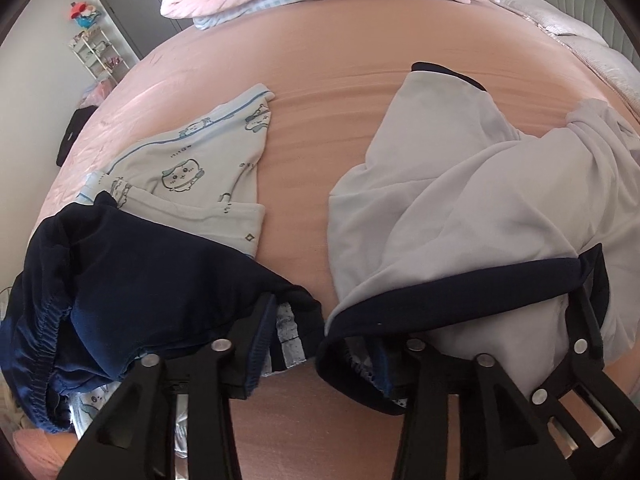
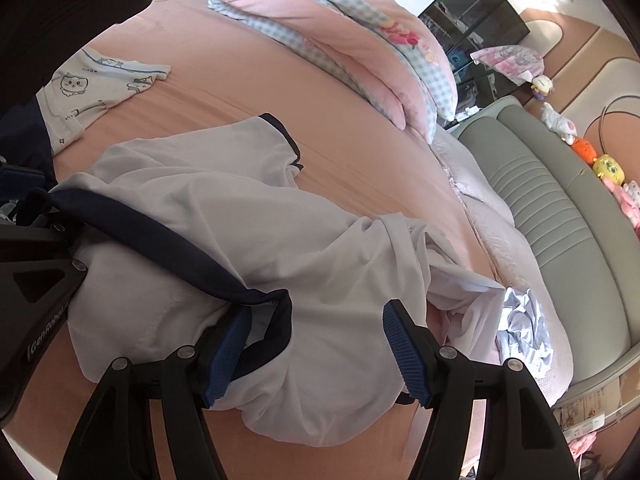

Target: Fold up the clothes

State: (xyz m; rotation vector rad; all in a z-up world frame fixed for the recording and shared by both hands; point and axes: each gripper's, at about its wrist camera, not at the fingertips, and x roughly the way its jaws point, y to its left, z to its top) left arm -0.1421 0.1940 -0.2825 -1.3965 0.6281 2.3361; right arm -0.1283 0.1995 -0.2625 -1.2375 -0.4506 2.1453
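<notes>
Navy collar band [image 2: 160, 236] of the white shirt [image 2: 248, 220] sits nearest you, crumpled on the bed [image 1: 320, 92]. Your right tool [image 2: 316, 344] is spread wide, 1 finger under the band, gripping nothing. Your left tool [image 1: 420, 316] is also spread, fingers astride the collar. Close both on the band, then lift evenly so the shirt hangs flat. Count: 1 white shirt, 1 printed garment [image 1: 200, 160], 1 navy garment [image 1: 140, 272], 2 tools.
</notes>
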